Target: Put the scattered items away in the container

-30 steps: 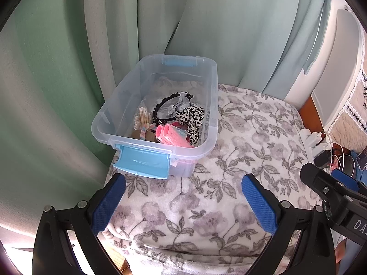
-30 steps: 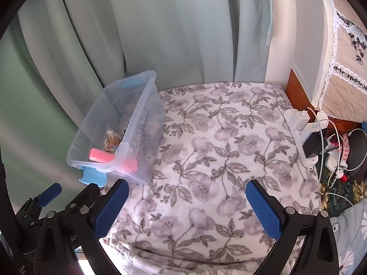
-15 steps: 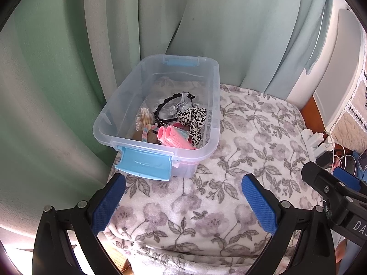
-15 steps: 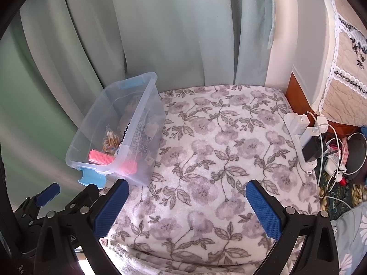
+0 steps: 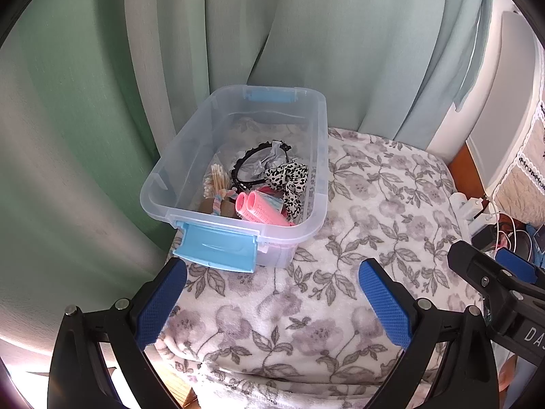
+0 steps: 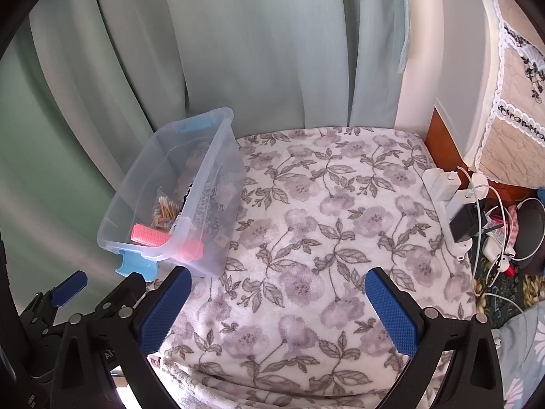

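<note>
A clear plastic bin (image 5: 316, 156) with blue latches sits at the left back of a floral blanket (image 5: 374, 211). Inside lie pink hair rollers (image 5: 259, 208), a leopard-print scrunchie (image 5: 289, 179), a black headband (image 5: 252, 156), cotton swabs (image 5: 216, 180) and a pastel hair tie (image 5: 218, 201). My left gripper (image 5: 272, 300) hovers open in front of the bin, holding nothing. In the right wrist view the bin (image 6: 218, 156) stands to the left, the rollers (image 6: 150, 235) showing through its wall. My right gripper (image 6: 277, 310) is open over bare blanket (image 6: 340, 225).
Green curtains (image 5: 238, 34) hang right behind the bin and the blanket's back edge. A white power strip (image 6: 446, 197) with chargers and tangled cables (image 6: 494, 225) lies off the blanket's right side. The right gripper's body shows at the right edge of the left wrist view.
Both cameras have drawn back slightly, so the bin and blanket sit a little farther and lower in view. The bin and its contents have not moved. Both grippers stayed open.
</note>
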Action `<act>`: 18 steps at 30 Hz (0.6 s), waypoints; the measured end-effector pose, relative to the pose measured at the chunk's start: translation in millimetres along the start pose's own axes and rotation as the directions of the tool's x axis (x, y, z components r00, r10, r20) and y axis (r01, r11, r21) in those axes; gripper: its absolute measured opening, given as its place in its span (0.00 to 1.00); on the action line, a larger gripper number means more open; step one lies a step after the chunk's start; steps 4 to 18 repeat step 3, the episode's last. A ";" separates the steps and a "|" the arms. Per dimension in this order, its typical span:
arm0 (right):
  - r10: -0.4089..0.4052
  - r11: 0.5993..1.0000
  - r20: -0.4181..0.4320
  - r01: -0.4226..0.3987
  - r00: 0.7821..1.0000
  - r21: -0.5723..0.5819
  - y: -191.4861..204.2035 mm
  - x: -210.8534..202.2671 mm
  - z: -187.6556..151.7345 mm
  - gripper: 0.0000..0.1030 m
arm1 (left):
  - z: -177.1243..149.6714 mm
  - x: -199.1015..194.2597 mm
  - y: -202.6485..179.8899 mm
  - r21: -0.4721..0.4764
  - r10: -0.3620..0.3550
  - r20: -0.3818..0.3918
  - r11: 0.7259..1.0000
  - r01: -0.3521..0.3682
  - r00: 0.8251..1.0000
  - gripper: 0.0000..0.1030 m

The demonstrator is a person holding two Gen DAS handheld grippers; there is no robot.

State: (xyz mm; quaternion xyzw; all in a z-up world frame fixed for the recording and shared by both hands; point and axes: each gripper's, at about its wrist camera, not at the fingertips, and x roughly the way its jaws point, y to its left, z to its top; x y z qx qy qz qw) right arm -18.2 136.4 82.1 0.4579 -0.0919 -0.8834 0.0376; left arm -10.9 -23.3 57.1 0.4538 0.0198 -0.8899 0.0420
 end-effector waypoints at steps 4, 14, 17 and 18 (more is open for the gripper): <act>0.002 1.000 -0.001 -0.002 1.000 0.004 0.3 0.3 0.0 1.00 | -0.9 -1.7 -0.2 0.002 0.010 0.012 1.000 -0.010 1.000 0.98; 0.002 1.000 -0.001 -0.002 1.000 0.004 0.3 0.3 0.0 1.00 | -0.9 -1.7 -0.2 0.002 0.010 0.012 1.000 -0.010 1.000 0.98; 0.002 1.000 -0.001 -0.002 1.000 0.004 0.3 0.3 0.0 1.00 | -0.9 -1.7 -0.2 0.002 0.010 0.012 1.000 -0.010 1.000 0.98; 0.002 1.000 -0.001 -0.002 1.000 0.004 0.3 0.3 0.0 1.00 | -0.9 -1.7 -0.2 0.002 0.010 0.012 1.000 -0.010 1.000 0.98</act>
